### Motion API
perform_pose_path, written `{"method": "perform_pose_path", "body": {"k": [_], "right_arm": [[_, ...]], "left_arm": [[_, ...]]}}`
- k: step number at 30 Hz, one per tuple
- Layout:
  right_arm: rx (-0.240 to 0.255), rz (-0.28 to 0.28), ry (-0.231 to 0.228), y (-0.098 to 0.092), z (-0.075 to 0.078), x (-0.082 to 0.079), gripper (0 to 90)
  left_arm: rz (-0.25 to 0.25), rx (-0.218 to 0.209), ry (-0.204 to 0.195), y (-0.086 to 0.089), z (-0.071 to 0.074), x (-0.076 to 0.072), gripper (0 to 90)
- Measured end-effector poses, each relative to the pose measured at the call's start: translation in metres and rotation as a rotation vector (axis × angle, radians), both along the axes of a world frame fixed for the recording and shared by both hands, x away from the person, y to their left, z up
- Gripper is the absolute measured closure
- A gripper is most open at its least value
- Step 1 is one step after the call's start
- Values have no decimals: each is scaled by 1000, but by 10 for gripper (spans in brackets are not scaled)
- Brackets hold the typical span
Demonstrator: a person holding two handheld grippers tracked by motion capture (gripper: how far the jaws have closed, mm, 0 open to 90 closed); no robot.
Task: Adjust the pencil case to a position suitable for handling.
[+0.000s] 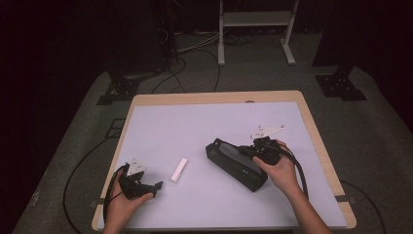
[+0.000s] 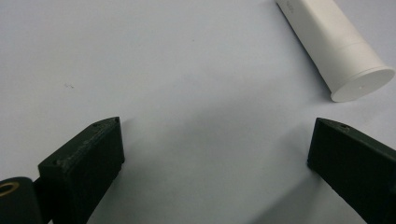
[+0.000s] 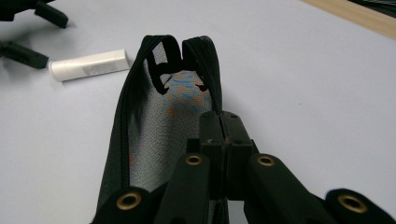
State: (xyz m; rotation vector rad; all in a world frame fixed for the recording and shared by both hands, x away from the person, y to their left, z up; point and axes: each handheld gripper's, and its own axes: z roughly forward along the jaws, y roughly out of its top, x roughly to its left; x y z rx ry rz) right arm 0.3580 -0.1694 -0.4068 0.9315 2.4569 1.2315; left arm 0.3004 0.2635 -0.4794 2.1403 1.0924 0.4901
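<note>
right now, black mesh pouch (image 3: 154, 126) w/ colourful contents, edge clenched in right tool (image 3: 219, 123); left tool (image 2: 215, 154) released nr white tube (image 2: 338, 46).

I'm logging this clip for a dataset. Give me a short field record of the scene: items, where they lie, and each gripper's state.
surface: white mat on wooden table
pouch: black mesh pouch, right of centre, lying flat
tube: white tube, between pouch and left gripper, untouched
left gripper: left gripper, jaws open, empty, near tube
right gripper: right gripper, shut on pouch's edge
</note>
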Motion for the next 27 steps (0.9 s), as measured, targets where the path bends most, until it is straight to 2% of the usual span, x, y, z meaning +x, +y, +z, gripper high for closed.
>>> {"method": "perform_pose_path", "body": {"k": [12, 24, 27], "right_arm": [[-22, 49, 16, 9, -6, -11, 881], [-32, 53, 22, 11, -11, -13, 879], [-34, 58, 18, 11, -11, -13, 849]], "left_arm": [[0, 0, 0, 0, 0, 0, 27], [0, 0, 0, 0, 0, 0, 27], [0, 0, 0, 0, 0, 0, 27]]}}
